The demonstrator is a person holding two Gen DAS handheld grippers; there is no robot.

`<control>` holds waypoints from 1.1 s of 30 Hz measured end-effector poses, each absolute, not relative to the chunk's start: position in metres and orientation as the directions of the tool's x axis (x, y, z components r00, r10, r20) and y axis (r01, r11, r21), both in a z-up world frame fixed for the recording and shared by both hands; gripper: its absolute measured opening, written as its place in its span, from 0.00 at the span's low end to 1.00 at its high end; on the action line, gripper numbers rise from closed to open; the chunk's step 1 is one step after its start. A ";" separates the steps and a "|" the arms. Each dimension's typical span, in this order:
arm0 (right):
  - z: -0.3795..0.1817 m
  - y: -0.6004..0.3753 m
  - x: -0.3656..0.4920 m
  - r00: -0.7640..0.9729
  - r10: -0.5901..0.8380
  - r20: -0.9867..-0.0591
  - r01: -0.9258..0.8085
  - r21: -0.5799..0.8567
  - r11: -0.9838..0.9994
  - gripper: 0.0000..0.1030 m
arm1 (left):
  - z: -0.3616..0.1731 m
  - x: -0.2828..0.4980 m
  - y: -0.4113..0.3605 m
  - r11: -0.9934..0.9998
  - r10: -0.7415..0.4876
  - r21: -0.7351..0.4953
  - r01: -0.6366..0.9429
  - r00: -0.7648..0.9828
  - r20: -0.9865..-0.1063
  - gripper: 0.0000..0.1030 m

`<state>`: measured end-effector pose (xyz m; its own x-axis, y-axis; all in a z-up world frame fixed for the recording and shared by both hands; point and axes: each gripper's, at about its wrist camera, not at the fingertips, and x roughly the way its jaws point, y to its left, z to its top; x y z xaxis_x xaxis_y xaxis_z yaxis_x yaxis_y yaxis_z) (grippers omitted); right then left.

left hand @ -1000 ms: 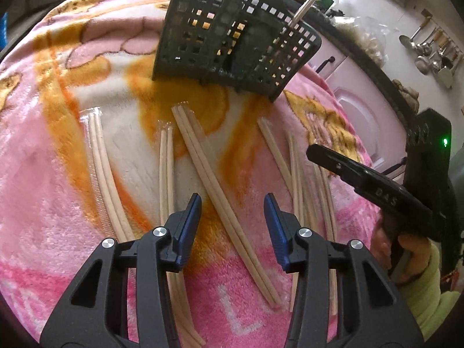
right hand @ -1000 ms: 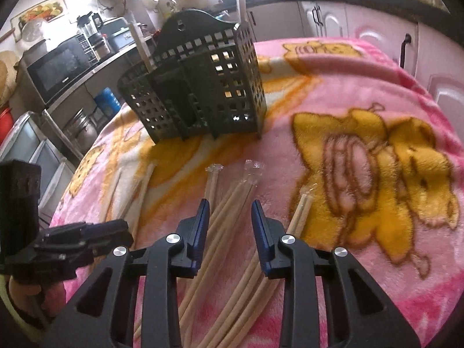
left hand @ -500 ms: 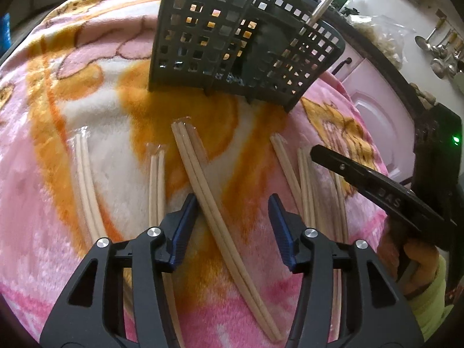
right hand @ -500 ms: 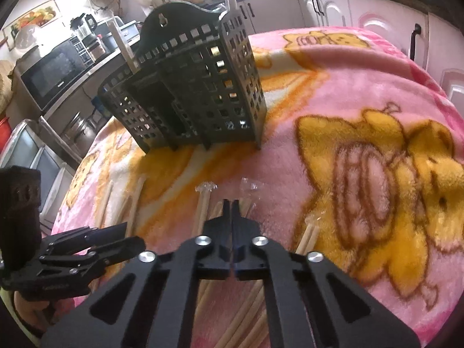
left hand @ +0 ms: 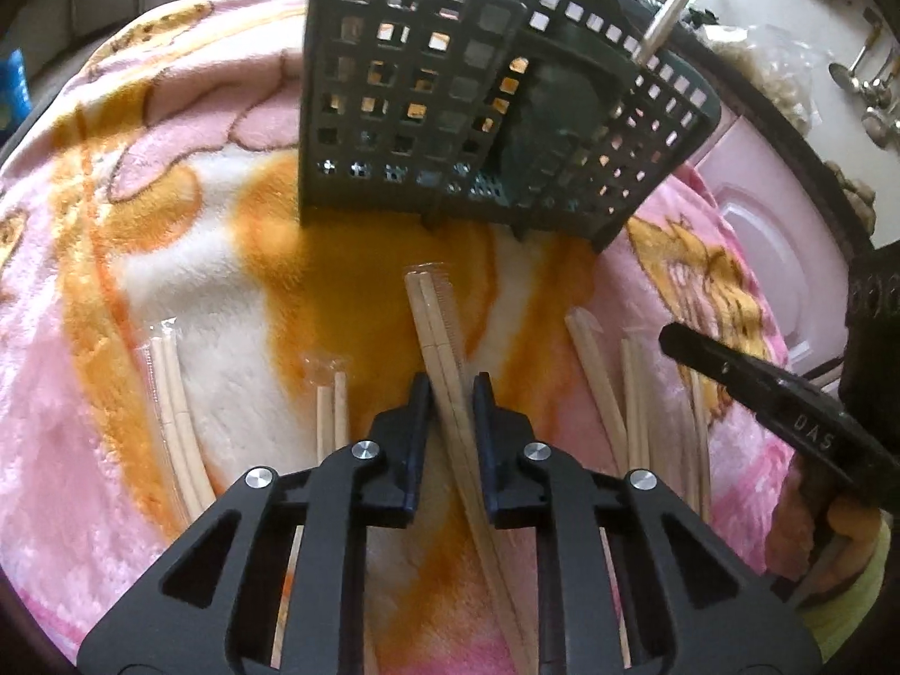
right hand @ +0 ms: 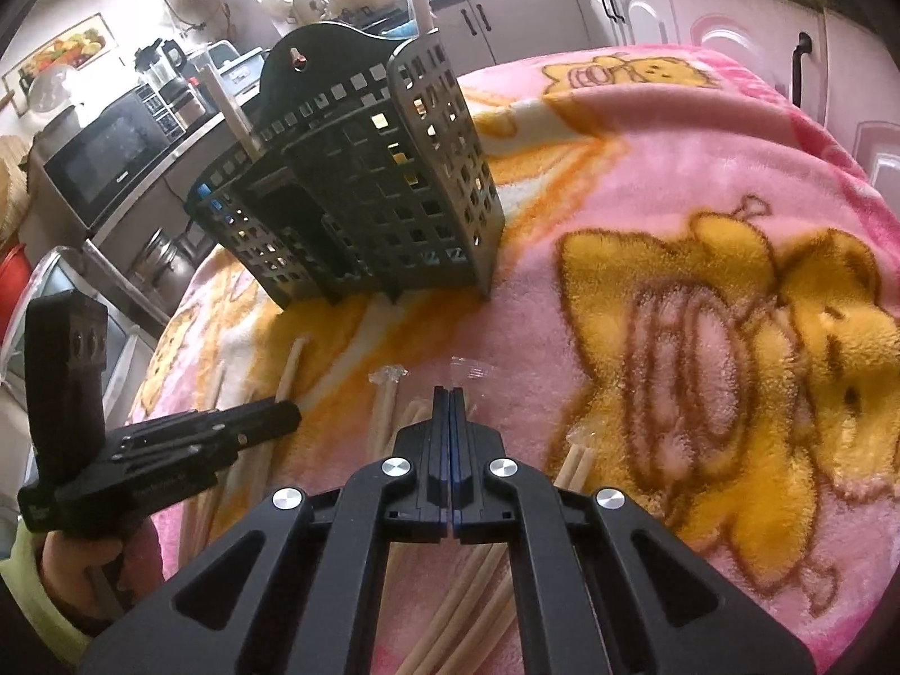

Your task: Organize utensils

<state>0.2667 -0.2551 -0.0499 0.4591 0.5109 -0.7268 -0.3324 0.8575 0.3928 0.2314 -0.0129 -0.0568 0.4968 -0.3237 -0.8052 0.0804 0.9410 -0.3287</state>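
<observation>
A dark perforated utensil basket (left hand: 461,112) stands on a pink and orange blanket (left hand: 169,236); it also shows in the right wrist view (right hand: 365,197), with two sticks upright in it. Several wrapped pairs of wooden chopsticks lie in front of it. My left gripper (left hand: 451,388) is closed around the middle pair of chopsticks (left hand: 433,326), jaws touching its sides. My right gripper (right hand: 450,399) is shut with its jaws pressed together; I cannot tell whether a wrapper is between them. More chopsticks (right hand: 382,422) lie under it.
Other chopstick pairs lie at the left (left hand: 169,394) and at the right (left hand: 596,382) of the held pair. The right gripper's body (left hand: 787,410) reaches in from the right. Kitchen cabinets (right hand: 703,17) and a microwave (right hand: 112,157) surround the table.
My left gripper moved forward and closed around the middle chopstick pair. My right gripper shut from open a second ago and rose a little toward the basket.
</observation>
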 end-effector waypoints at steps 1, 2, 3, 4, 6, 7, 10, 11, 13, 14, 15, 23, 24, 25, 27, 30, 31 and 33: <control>-0.051 -0.254 0.268 0.457 0.509 -0.730 -0.334 0.389 0.858 0.01 | -0.055 0.231 -0.012 0.940 -0.328 -0.332 0.085 0.505 -0.798 0.08; -0.052 -0.252 0.269 0.454 0.508 -0.732 -0.336 0.387 0.859 0.01 | -0.054 0.230 -0.012 0.939 -0.329 -0.331 0.091 0.510 -0.795 0.07; -0.052 -0.250 0.269 0.450 0.508 -0.734 -0.336 0.388 0.858 0.02 | -0.052 0.229 -0.012 0.939 -0.332 -0.331 0.098 0.513 -0.791 0.07; -0.053 -0.249 0.271 0.444 0.509 -0.738 -0.336 0.389 0.858 0.02 | -0.050 0.228 -0.012 0.936 -0.340 -0.336 0.104 0.516 -0.786 0.07; -0.056 -0.246 0.272 0.438 0.503 -0.745 -0.338 0.382 0.860 0.09 | -0.047 0.227 -0.016 0.934 -0.347 -0.334 0.122 0.523 -0.778 0.07; -0.056 -0.245 0.272 0.437 0.499 -0.748 -0.336 0.379 0.862 0.16 | -0.044 0.226 -0.018 0.933 -0.351 -0.334 0.130 0.528 -0.774 0.07; -0.055 -0.241 0.272 0.437 0.500 -0.748 -0.343 0.375 0.861 0.21 | -0.040 0.226 -0.021 0.929 -0.362 -0.343 0.139 0.537 -0.762 0.06; -0.054 -0.239 0.271 0.438 0.500 -0.747 -0.351 0.370 0.860 0.21 | -0.039 0.226 -0.021 0.928 -0.364 -0.346 0.140 0.540 -0.759 0.06; -0.053 -0.234 0.268 0.439 0.495 -0.750 -0.368 0.353 0.860 0.21 | -0.036 0.225 -0.020 0.926 -0.368 -0.351 0.140 0.546 -0.753 0.06; -0.052 -0.232 0.268 0.438 0.494 -0.751 -0.374 0.347 0.860 0.21 | -0.035 0.225 -0.018 0.924 -0.371 -0.355 0.141 0.547 -0.750 0.06; -0.052 -0.229 0.267 0.438 0.492 -0.752 -0.380 0.341 0.860 0.21 | -0.034 0.225 -0.017 0.923 -0.373 -0.358 0.140 0.550 -0.747 0.06; -0.051 -0.210 0.265 0.436 0.468 -0.768 -0.415 0.290 0.862 0.25 | -0.029 0.222 -0.005 0.918 -0.380 -0.373 0.133 0.559 -0.736 0.06; -0.052 -0.208 0.264 0.436 0.465 -0.770 -0.420 0.283 0.862 0.25 | -0.029 0.222 -0.003 0.918 -0.381 -0.375 0.132 0.561 -0.735 0.06; -0.052 -0.206 0.264 0.431 0.464 -0.774 -0.425 0.279 0.861 0.25 | -0.028 0.223 -0.002 0.917 -0.381 -0.376 0.131 0.562 -0.734 0.06; -0.056 -0.201 0.266 0.412 0.458 -0.787 -0.428 0.277 0.860 0.25 | -0.026 0.223 0.001 0.916 -0.383 -0.379 0.131 0.566 -0.730 0.06; -0.058 -0.194 0.264 0.418 0.438 -0.796 -0.441 0.243 0.864 0.23 | -0.023 0.223 0.004 0.914 -0.386 -0.383 0.132 0.572 -0.723 0.06; -0.057 -0.194 0.263 0.423 0.439 -0.793 -0.441 0.243 0.864 0.21 | -0.021 0.223 0.004 0.913 -0.387 -0.385 0.132 0.575 -0.721 0.06; -0.055 -0.195 0.263 0.424 0.449 -0.787 -0.442 0.253 0.861 0.17 | -0.019 0.223 0.006 0.912 -0.391 -0.388 0.136 0.578 -0.716 0.06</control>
